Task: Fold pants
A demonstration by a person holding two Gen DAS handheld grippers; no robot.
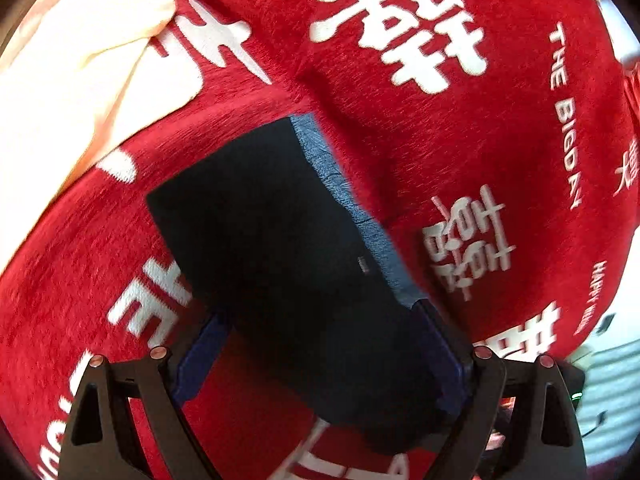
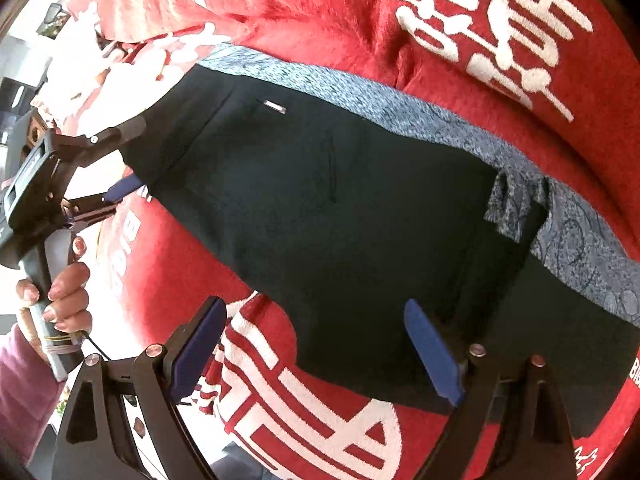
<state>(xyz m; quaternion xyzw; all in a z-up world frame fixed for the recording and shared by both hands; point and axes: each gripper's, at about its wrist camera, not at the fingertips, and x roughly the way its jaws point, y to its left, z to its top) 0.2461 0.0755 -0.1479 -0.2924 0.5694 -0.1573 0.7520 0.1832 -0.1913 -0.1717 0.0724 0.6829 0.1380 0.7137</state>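
Both the right gripper [image 2: 320, 350] and left gripper [image 1: 320, 354] stand spread wide, empty, over folded dark navy cloth pants [image 2: 340, 208] on a red plush blanket [image 2: 320, 12].

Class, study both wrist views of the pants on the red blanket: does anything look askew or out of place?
Yes. On the dark pants, a flap of the grey patterned waistband is turned over onto the dark cloth instead of lying flat along the edge. A cream cloth also lies bunched on the red blanket.
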